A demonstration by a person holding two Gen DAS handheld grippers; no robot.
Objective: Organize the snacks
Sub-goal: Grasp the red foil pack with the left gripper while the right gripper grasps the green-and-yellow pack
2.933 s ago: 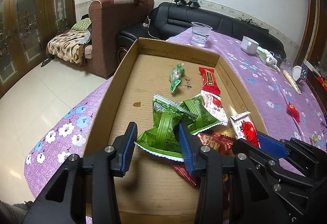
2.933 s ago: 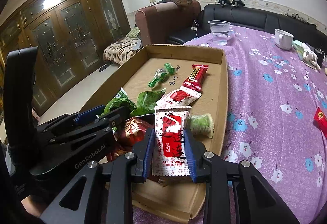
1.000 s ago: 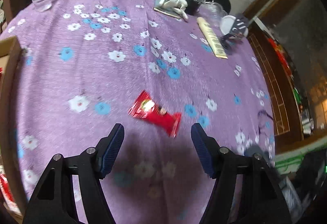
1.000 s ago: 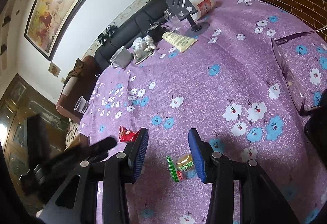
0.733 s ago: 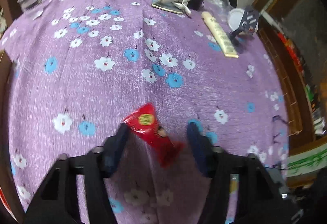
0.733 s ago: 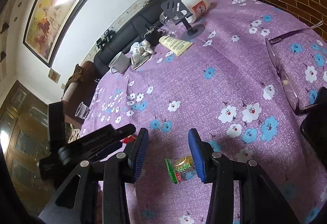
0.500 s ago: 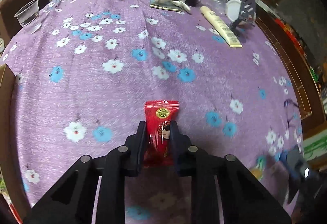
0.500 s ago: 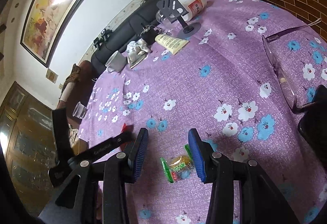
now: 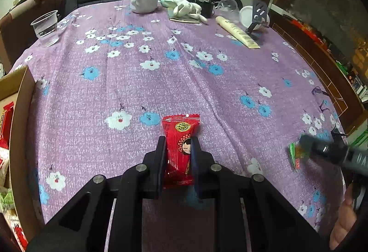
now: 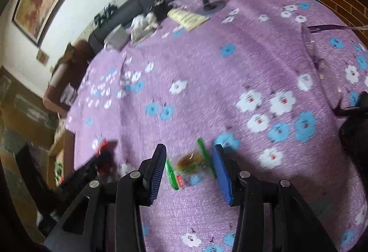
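L gripper [image 9: 178, 145] is clamped on a red snack [image 9: 180, 148], held just above the purple cloth [image 9: 184, 72], w/ the box [image 9: 20, 95] well to its left; R gripper [image 10: 189, 165] is spread wide around a green-edged snack [image 10: 191, 163] lying on the cloth, pads not touching it; view blurred.

Red snack packet [image 9: 180, 146] upright between fingers, green-edged clear snack packet [image 10: 189, 163] flat on cloth
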